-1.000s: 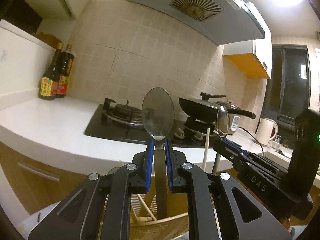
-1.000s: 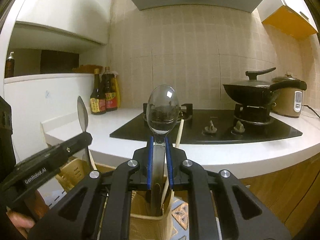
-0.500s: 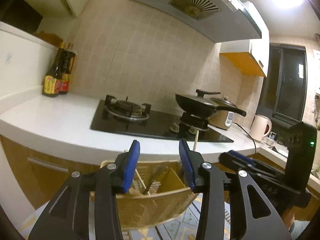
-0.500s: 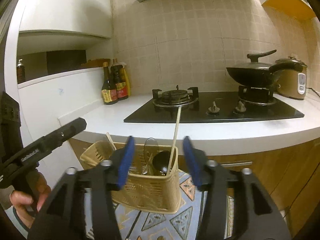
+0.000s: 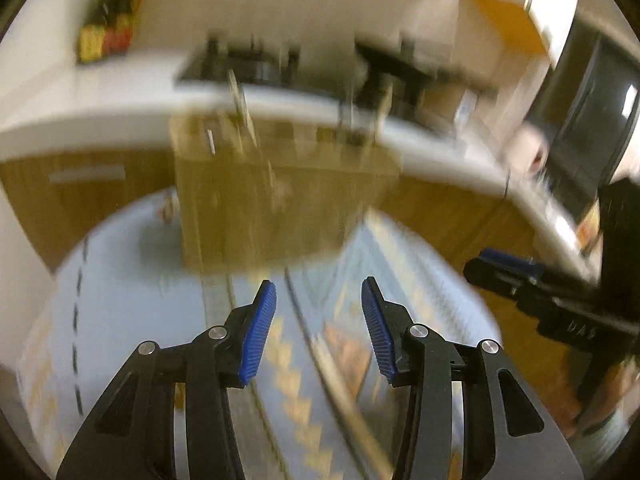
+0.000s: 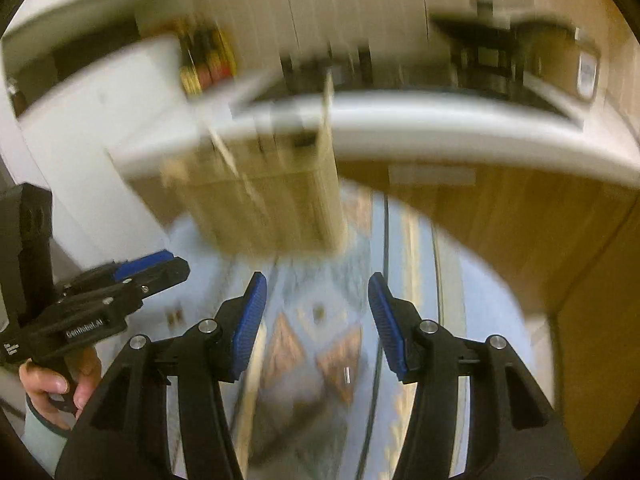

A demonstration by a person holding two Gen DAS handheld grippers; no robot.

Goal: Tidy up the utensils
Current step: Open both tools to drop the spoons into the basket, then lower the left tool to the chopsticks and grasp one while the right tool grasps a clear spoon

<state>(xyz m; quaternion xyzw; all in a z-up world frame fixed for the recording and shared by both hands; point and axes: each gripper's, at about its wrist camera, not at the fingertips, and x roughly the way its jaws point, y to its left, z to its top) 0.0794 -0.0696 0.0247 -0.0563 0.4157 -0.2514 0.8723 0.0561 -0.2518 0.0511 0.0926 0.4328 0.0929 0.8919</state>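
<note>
Both spoons gone from ribbed blue jaws, left gripper [image 5: 319, 296] opening, right gripper [image 6: 314, 288] wide, before blurred woven basket [image 5: 276, 204].

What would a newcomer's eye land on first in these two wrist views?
The blue pads of each hand-held gripper: the left hand-held gripper opening and the right hand-held gripper open, both empty. Beyond them, blurred, the tan utensil basket stands on a patterned blue cloth, thin handles sticking up. A person's hand shows at the right view's lower left.
</note>
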